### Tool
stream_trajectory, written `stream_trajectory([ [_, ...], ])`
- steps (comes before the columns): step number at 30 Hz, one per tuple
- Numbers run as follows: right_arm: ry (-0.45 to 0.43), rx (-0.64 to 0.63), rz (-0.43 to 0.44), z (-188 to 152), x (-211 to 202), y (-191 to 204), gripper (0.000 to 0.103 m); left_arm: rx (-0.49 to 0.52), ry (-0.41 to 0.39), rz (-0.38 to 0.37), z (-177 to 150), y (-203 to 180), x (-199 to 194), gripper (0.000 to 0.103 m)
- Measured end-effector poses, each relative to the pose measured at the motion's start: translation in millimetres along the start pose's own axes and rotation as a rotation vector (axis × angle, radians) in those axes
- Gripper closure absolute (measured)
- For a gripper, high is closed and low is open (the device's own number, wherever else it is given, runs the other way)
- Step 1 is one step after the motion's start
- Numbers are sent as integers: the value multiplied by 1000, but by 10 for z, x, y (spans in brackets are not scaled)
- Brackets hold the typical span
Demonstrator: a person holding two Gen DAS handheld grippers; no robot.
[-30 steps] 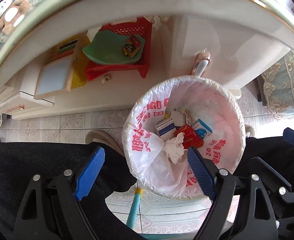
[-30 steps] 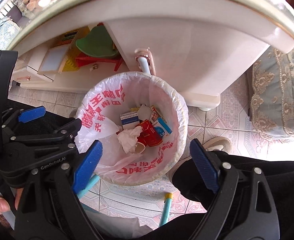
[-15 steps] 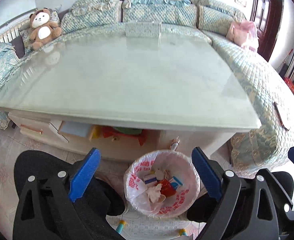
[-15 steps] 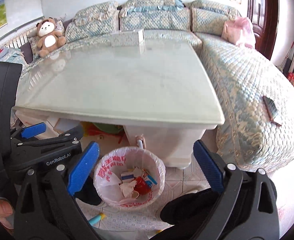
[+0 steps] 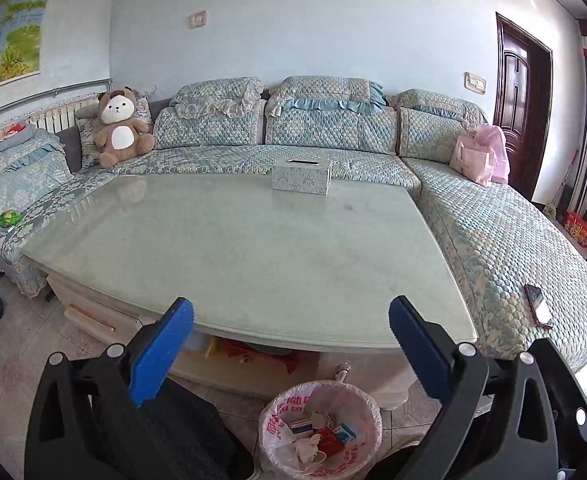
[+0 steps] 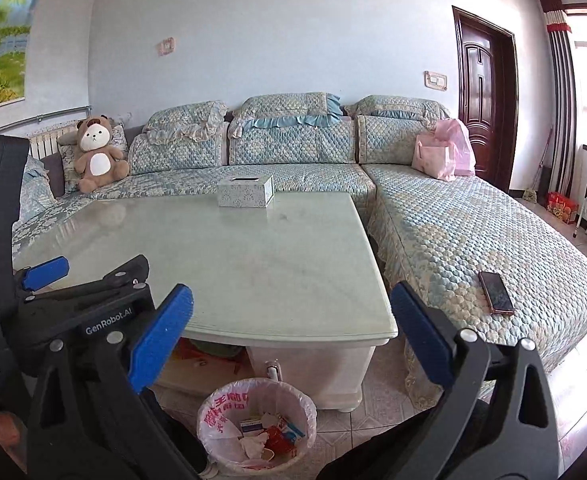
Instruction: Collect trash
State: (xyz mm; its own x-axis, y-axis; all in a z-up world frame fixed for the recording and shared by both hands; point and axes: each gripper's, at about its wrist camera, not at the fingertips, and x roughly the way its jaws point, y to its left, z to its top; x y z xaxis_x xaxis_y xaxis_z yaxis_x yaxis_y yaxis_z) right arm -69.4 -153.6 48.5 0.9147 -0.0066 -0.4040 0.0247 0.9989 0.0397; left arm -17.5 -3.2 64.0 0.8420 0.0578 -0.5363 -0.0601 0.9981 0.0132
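We held both claws up over the near edge of the table, w/ nothing in either. Left claw was spread wide, blue pads far apart, gripping nothing. Right claw was the same: wide open, empty. In the right wrist view the left claw's body sat at 9 o'clock, just beside ours.

Trash bin stood on the floor tiles at 6 o'clock, under the table's near edge, lined w/ a white bag printed in red. Inside we saw a crumpled tissue, a red box and small blue-and-white boxes, piled together and touching; more we couldn't tell.

On the table only a tissue box stood, at 12 o'clock near the far edge. Sofa wrapped round the table's far and right sides. A teddy bear sat on it at 10 o'clock, a pink bag at 2 o'clock, a phone lay flat on the seat at 3 o'clock. Dark door was beyond the pink bag.
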Motion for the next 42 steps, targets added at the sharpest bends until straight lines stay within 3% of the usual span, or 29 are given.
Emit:
stream_trajectory([
  [10,-15,20,5,-16,-152,12,6,-15,3,-22,26,56,-174,7],
  [42,8,10,8,13,-113,51,6,-33,40,-16,8,150,-50,7],
])
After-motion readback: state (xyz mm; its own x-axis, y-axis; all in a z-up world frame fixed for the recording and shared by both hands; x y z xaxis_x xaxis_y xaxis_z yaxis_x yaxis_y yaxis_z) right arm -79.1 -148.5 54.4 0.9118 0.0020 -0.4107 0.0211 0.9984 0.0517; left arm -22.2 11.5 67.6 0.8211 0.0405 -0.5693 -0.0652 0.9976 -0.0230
